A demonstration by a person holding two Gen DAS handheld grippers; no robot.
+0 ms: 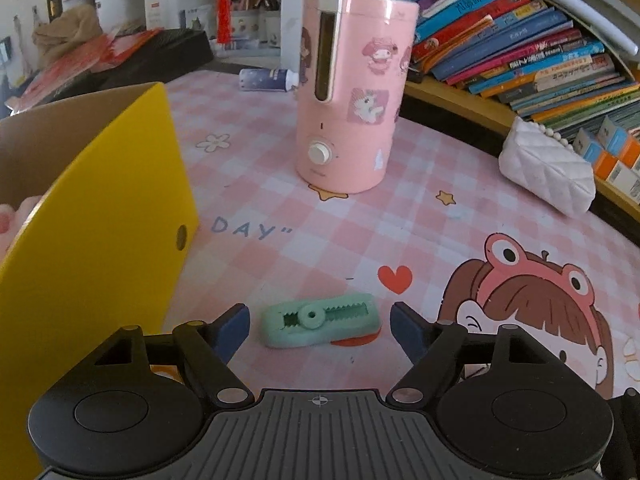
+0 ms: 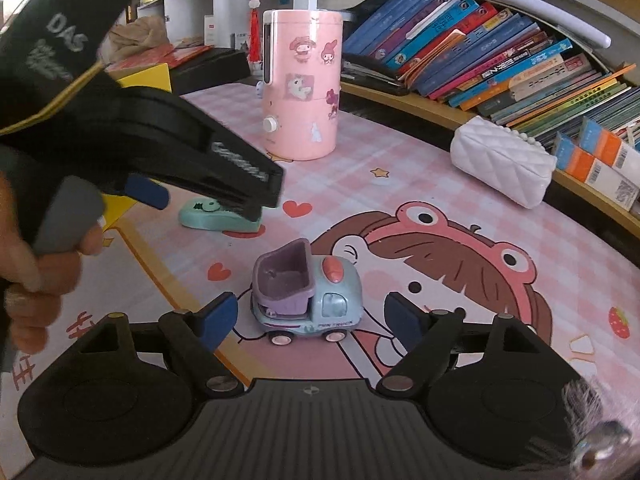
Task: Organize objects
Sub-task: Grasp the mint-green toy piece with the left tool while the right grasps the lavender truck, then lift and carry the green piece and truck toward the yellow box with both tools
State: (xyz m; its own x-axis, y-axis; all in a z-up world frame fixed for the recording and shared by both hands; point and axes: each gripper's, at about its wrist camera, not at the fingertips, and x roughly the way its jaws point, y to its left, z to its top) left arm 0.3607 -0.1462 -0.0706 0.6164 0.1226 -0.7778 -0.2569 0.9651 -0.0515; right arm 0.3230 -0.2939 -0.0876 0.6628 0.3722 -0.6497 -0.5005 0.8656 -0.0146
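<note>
Hovering with jaws apart and gripping nothing: left gripper (image 1: 320, 330) over the green clip (image 1: 320, 320) beside the yellow box (image 1: 100, 216), right gripper (image 2: 310, 320) over the toy truck (image 2: 306, 294) on the pink mat (image 2: 400, 200). Likely snags: truck rolling off on its wheels, flat clip skidding from closing fingers.

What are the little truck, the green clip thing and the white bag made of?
Toy truck: likely moulded plastic, smooth, with a slight sheen. Green clip: matte plastic by its look, with moulded teeth. White bag: quilted, probably soft faux leather, with a beaded strap.
</note>
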